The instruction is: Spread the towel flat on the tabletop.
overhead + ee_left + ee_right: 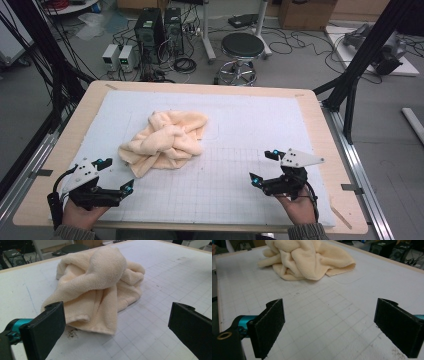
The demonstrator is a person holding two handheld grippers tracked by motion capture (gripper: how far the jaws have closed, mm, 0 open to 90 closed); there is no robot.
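A crumpled cream towel (167,140) lies in a heap on the white gridded mat (235,125), left of the table's middle. My left gripper (116,176) rests near the front left, open, its jaws wide apart and empty, just short of the towel's near corner (92,326). My right gripper (263,166) sits at the front right, open and empty, well apart from the towel (307,258). In each gripper view the two black jaws stand far apart with the towel beyond them.
The mat covers a wooden table (320,130) with a bare rim. Black frame posts (360,55) rise at the right and left. A stool (242,47), computer towers (150,27) and cables are on the floor behind.
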